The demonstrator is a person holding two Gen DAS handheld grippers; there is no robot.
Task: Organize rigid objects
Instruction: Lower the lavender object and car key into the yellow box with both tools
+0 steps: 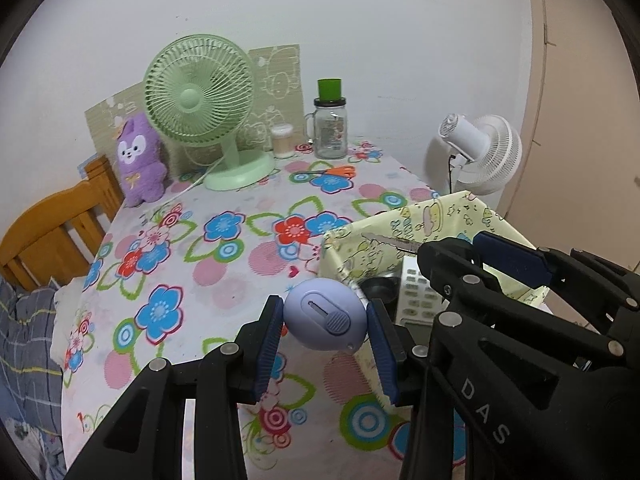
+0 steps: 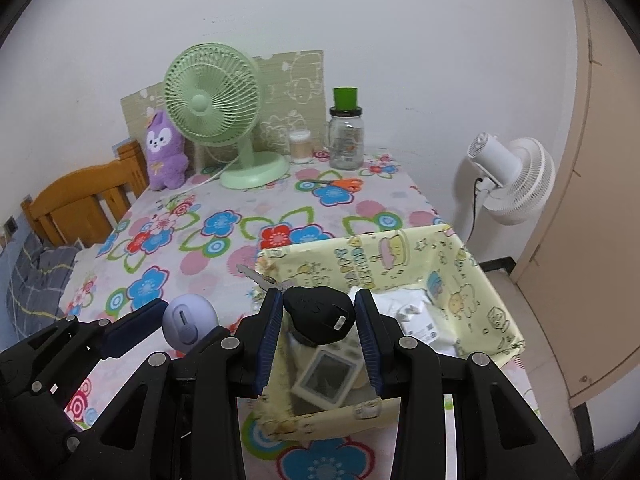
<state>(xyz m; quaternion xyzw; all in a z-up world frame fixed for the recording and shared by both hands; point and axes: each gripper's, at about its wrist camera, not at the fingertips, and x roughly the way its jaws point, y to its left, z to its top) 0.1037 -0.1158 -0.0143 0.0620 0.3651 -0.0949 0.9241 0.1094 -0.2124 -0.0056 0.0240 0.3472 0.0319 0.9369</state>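
Left gripper [image 1: 326,346] is clamping a lilac egg-shaped gadget [image 1: 323,315] between its 2 blue pads, only at the curved flanks. Right gripper [image 2: 316,338] is pinching a black car key [image 2: 319,314] by its fob, the metal blade [image 2: 256,276] sticking out up-left past the pads.

Both loads are hanging at the yellow cartoon-print bin [image 2: 440,248]: the key over its near-left part, the gadget just outside its left wall, above the flowered tablecloth [image 1: 224,264].

Risks, as I am judging them:
- The rounded gadget is sitting on a narrow contact; any tilt or knock could be squirting it out onto the cloth.
- The key blade is passing close to the bin's floppy left rim; snagging there would be dragging or folding the wall.
- The 2 grippers are working side by side, nearly touching in both views; a sideways correction could be bumping one into the other.
- The bin is already holding a white remote [image 1: 416,292] and a small screen device [image 2: 326,376]; a drop from height could be striking them.

Room: the bin's right and far parts are looking free. Beyond it, the tablecloth is lying open up to the orange scissors [image 1: 334,171], then the glass jar [image 1: 330,132] and green fan [image 1: 200,96] along the wall. The table's right edge is running just beside the bin, with the white fan [image 2: 508,178] standing past it.
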